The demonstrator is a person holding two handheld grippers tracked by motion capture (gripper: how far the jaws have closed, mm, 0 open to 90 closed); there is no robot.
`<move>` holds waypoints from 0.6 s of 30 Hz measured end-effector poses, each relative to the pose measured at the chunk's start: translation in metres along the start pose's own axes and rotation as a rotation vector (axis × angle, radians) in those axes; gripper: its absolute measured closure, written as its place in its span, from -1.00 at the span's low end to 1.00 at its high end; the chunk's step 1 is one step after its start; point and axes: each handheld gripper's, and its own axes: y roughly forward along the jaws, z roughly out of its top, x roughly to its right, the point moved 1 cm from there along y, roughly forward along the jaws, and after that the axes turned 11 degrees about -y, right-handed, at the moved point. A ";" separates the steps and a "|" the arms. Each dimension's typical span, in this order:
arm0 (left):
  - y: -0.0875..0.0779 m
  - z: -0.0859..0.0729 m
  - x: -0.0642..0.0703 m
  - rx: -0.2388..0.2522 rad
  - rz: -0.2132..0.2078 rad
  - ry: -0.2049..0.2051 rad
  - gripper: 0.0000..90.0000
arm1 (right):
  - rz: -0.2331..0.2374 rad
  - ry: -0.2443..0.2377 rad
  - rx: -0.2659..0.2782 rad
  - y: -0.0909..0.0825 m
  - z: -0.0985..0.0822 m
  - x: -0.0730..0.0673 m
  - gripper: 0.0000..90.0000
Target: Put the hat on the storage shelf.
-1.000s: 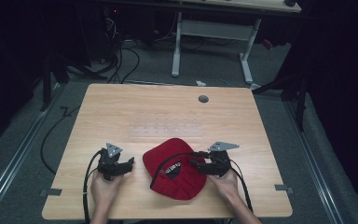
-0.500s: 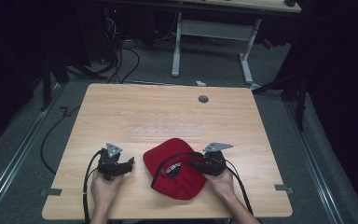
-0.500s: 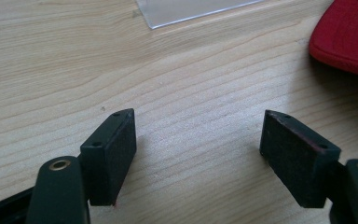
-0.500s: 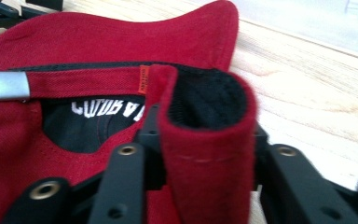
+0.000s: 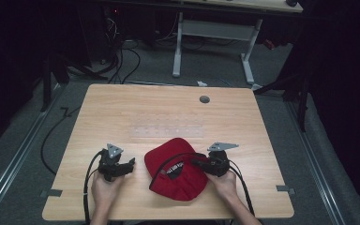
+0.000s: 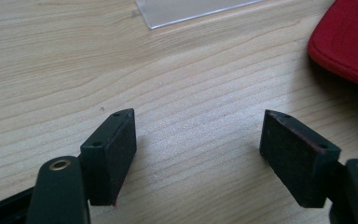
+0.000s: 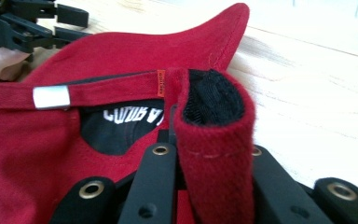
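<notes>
Right gripper view shows the right gripper (image 7: pixel 214 158) pinched shut on a fold of the red cap (image 7: pixel 98 60) at its back rim, beside the strap with the metal buckle (image 7: pixel 51 97); its jaws have just been closing onto that cloth. The cap lies near the front edge of the counter (image 5: pixel 168 108), between the two grippers. It looks light and soft, so it will likely sag and fold from a single pinch; the stiffer brim would probably give a firmer second hold. The left gripper (image 6: pixel 198 135) rests with jaws spread wide on nothing, just beside the cap. A clear plastic sheet (image 5: pixel 168 127) lies just behind it; beyond that the counter offers open room.
</notes>
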 end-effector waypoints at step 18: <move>-0.001 -0.001 0.002 -0.019 -0.013 0.001 -0.38 | 0.006 0.044 0.043 -0.036 0.004 0.006 0.88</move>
